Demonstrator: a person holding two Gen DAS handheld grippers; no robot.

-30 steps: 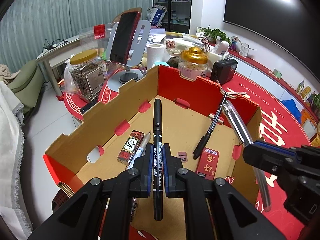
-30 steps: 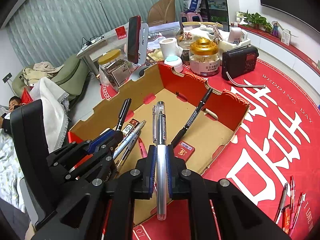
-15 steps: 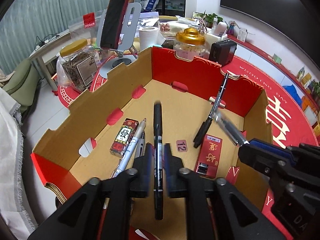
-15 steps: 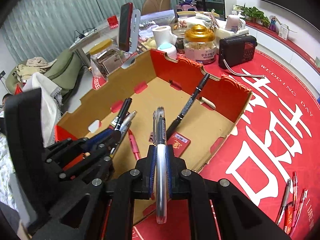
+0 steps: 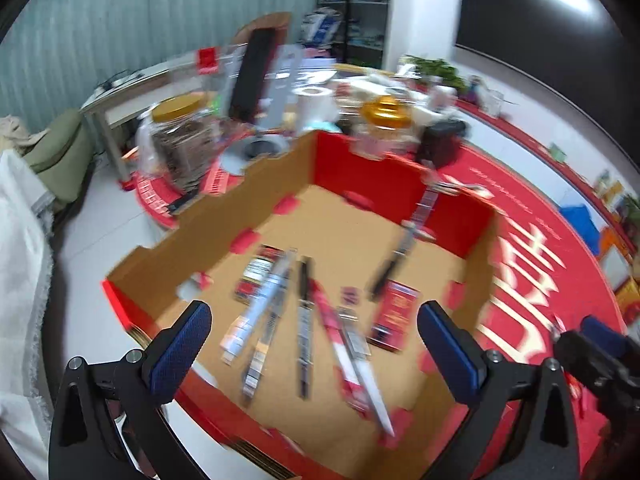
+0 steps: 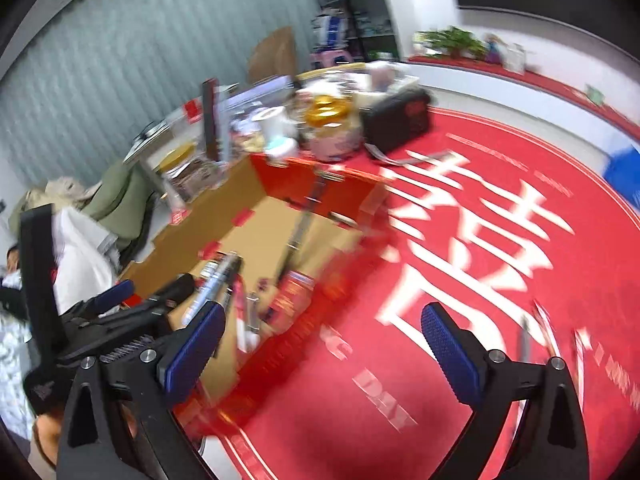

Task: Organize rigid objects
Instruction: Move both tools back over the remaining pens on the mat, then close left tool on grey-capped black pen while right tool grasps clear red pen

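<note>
The next pick most likely turns on the loose pens (image 6: 536,332) lying on the red tablecloth (image 6: 500,248) to the right of the cardboard box (image 5: 168,248), and on which hand is nearer to them. In the right wrist view they show as 2 or 3 thin blurred streaks just beyond and to the right of the right gripper (image 6: 324,344); their exact number and colour cannot be told. Their long axes run roughly away from the camera, close to the line the fingers point along, so the pads would meet them across the barrel with little roll. The right gripper is clearly the nearer one; the left gripper (image 5: 314,334) hangs over the box interior, well apart from those pens. Both sets of jaws have just been opening and now stand wide apart with nothing between the blue pads. Below the left jaws, about 5 pens (image 5: 304,320) lie side by side on the box floor, long axes also running away from the camera, with a red packet (image 5: 394,316) just beside them and a black pen (image 5: 404,248) leaning against the far wall. These already sit where the task seems to want them.
</note>
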